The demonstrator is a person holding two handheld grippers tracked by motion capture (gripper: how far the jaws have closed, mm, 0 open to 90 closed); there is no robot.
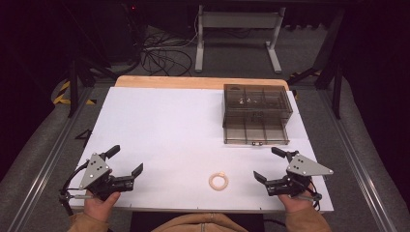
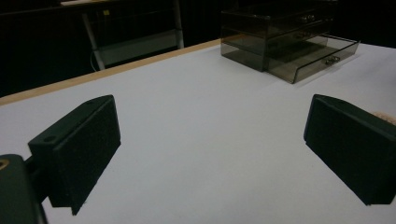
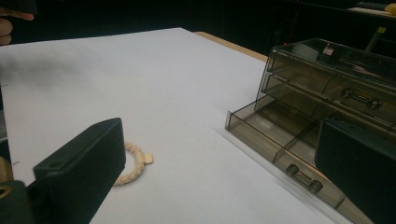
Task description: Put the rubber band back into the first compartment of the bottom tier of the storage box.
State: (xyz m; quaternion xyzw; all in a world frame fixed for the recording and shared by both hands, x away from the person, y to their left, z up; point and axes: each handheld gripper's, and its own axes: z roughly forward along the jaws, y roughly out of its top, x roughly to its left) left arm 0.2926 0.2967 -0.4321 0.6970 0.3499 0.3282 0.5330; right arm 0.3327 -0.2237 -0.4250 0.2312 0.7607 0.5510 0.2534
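A white table top [image 1: 183, 125] fills the middle of the high view, with a strip of pale wood [image 1: 193, 82] showing along its far edge. The room around it is dark. Beyond the far edge, on a grey floor, stands a white metal frame [image 1: 239, 36] with two legs, and a tangle of black cables [image 1: 162, 58] lies to its left. Metal rails [image 1: 46, 164] run along both sides of the table.

A smoky, see-through drawer box [image 1: 256, 104] sits on the table near the far right corner. Its bottom drawer [image 1: 255, 130] is pulled out toward the person and is divided into compartments; small items lie in an upper level, too small to identify.

A small cream-coloured braided ring [image 1: 219, 181] lies flat on the table, well in front of the drawer box and slightly to its left, close to the near edge. Nothing touches it.

The left gripper [image 1: 126, 162] is held near the front left corner, far from the drawer box, its jaws spread wide with nothing between them. The right gripper [image 1: 269, 164] is held in front of the box, just right of the ring, jaws likewise spread and empty. In the right gripper view, one jaw partly hides the ring [image 3: 133, 163] and the other covers a corner of the open drawer [image 3: 275, 135].
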